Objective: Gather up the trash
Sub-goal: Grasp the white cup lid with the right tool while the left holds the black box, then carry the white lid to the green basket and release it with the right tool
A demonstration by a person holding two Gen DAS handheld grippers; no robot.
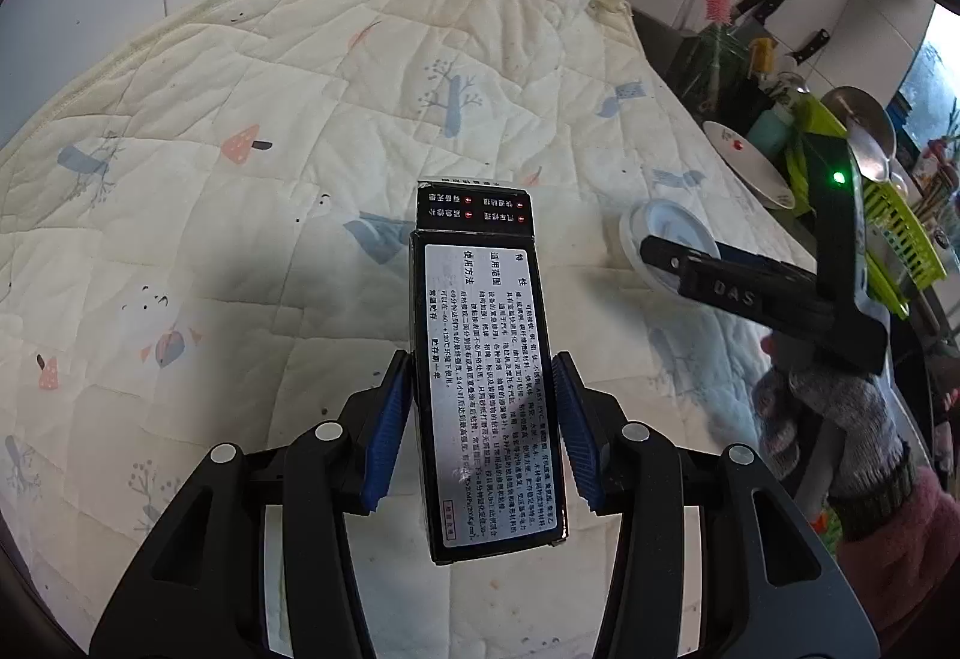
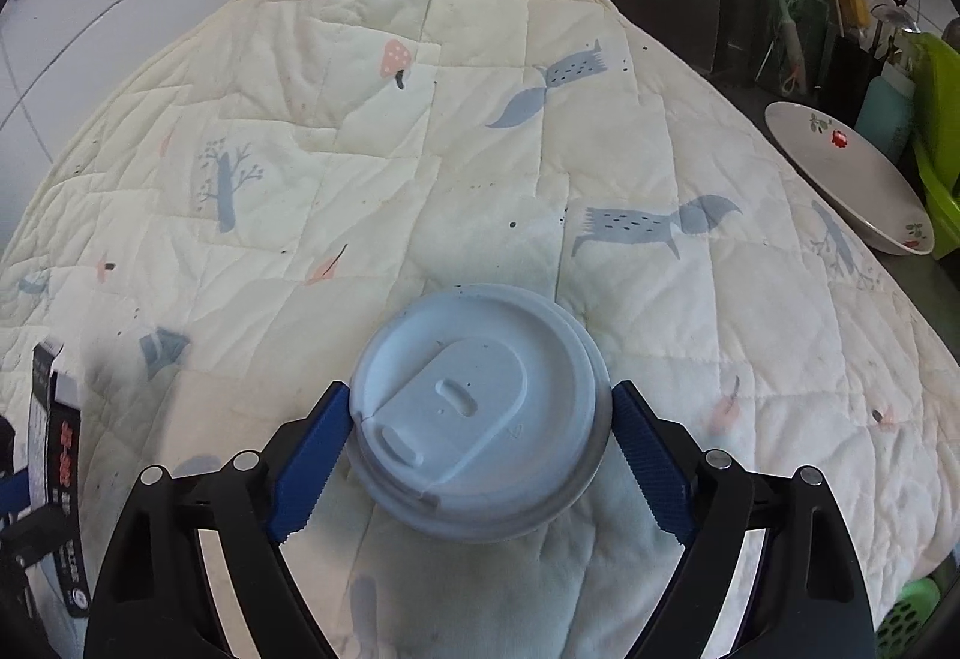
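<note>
Black carton (image 1: 486, 395): clamped between the left gripper (image 1: 483, 419) pads, lifted over the quilted cloth (image 1: 240, 215). Lidded cup (image 2: 474, 419): between the right gripper (image 2: 480, 455) pads, which touch its sides; apparently gripped. Both items secured, neither yet deposited; no bin visible.
</note>
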